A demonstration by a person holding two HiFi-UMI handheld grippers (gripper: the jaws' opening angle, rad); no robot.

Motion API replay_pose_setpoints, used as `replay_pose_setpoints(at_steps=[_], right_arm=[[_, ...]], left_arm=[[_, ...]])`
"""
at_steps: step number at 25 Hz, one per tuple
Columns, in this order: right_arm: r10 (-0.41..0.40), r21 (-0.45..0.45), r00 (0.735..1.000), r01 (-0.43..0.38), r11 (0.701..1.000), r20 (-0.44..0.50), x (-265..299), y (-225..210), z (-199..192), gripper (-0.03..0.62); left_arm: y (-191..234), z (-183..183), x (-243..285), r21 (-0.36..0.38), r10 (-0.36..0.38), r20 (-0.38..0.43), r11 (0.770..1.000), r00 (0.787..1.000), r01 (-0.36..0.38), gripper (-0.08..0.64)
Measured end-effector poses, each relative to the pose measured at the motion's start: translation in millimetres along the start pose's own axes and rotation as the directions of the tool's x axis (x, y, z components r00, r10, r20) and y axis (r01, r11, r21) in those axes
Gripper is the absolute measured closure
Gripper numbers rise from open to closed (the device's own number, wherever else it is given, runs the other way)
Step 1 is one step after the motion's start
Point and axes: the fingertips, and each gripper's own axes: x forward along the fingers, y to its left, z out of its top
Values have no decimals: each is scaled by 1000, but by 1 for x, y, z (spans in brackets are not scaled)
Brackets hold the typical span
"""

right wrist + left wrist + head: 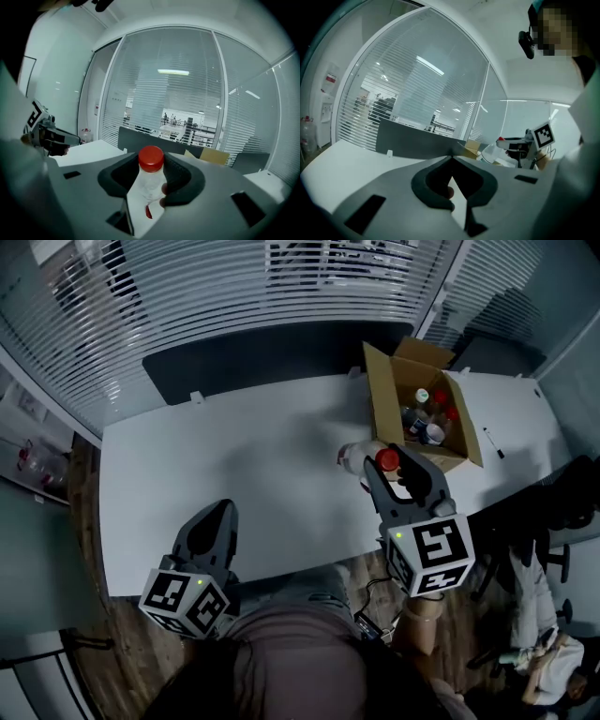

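Observation:
My right gripper [394, 459] is shut on a clear plastic bottle [358, 457] with a red cap [386, 460], held just above the white table [234, 474] beside an open cardboard box [384, 390]. In the right gripper view the bottle [149, 180] stands between the jaws, with the red cap [151, 158] at their tips. The left gripper [212, 529] hangs over the table's front edge; its jaws meet at the tip with nothing between them [451, 158]. In the left gripper view, the right gripper [520, 144] and its bottle [494, 151] show at the right.
The box holds several bottles [427, 413] with red and green caps. A pen [494, 442] lies on the table right of the box. A dark partition [253, 357] runs along the table's far edge, with blinds behind. A chair [562, 502] stands at the right.

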Motion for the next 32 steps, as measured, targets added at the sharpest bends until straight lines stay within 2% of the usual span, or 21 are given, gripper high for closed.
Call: replay_pose_setpoints(at_steps=[6, 14, 19, 32], right_arm=[[98, -13, 995, -98, 995, 11, 25, 26, 5, 419], [218, -28, 976, -217, 976, 12, 52, 66, 7, 419], [271, -33, 963, -270, 962, 11, 66, 88, 10, 419], [371, -50, 929, -371, 927, -12, 93, 135, 9, 419]], left_arm=[[19, 0, -14, -13, 69, 37, 998, 997, -68, 552], [43, -1, -36, -34, 160, 75, 987, 984, -158, 552], [54, 1, -50, -48, 215, 70, 976, 974, -212, 552], [81, -2, -78, -70, 301, 73, 953, 951, -296, 552]])
